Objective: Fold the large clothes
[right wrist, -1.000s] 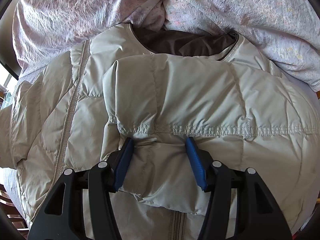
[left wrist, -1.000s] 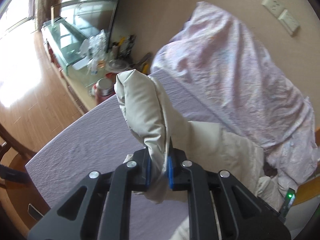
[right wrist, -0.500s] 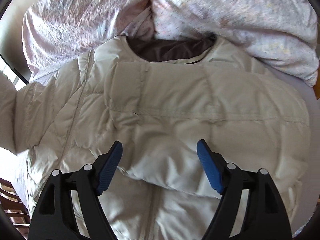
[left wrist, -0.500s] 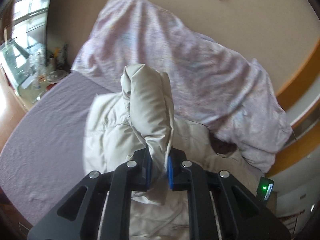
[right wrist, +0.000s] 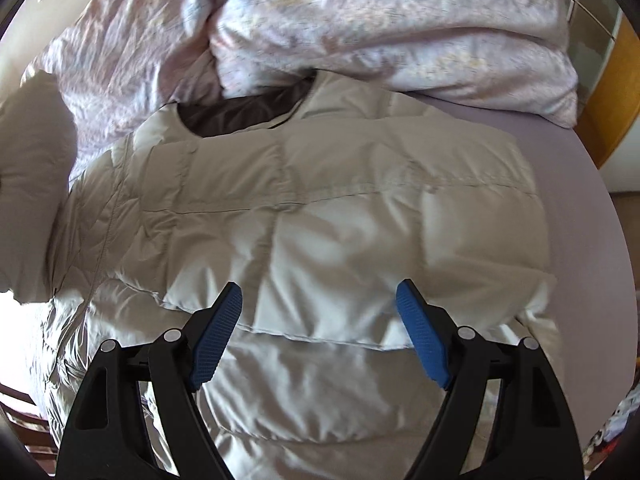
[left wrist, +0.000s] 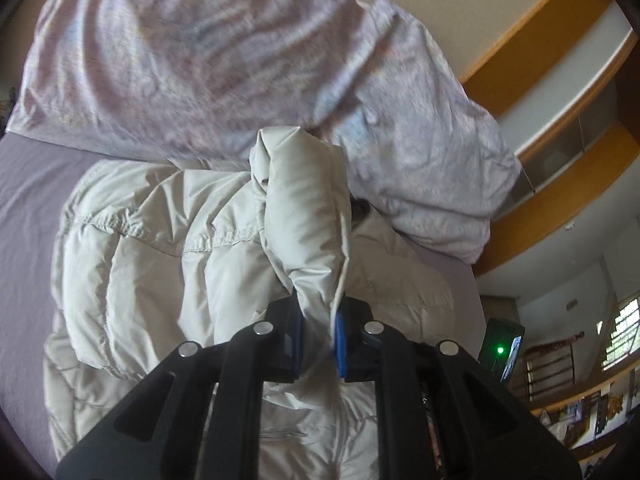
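Your left gripper is clenched on a sleeve of the jacket; the blue pads press the puffy cream fabric from both sides, and the sleeve stands up out of the jaws, lifted above the jacket's body. Your right gripper has its jaws spread wide and grasps nothing; its blue pads hover over the jacket, one on each side of a quilted fold. Whether they brush the fabric you cannot tell from this view.

The jacket lies on the bed, front up, with its dark brown lining showing at the collar. The collar end sits right against the quilt, a rumpled pink-and-white heap at the head of the bed. A sleeve is already laid across the jacket's chest. The lifted sleeve shows at the jacket's left edge in the right wrist view.

Beyond the jacket, the lilac sheet of the bed is bare on both sides. Past the quilt, wooden shelving runs along the wall. A small device with a green light sits just right of your left gripper.
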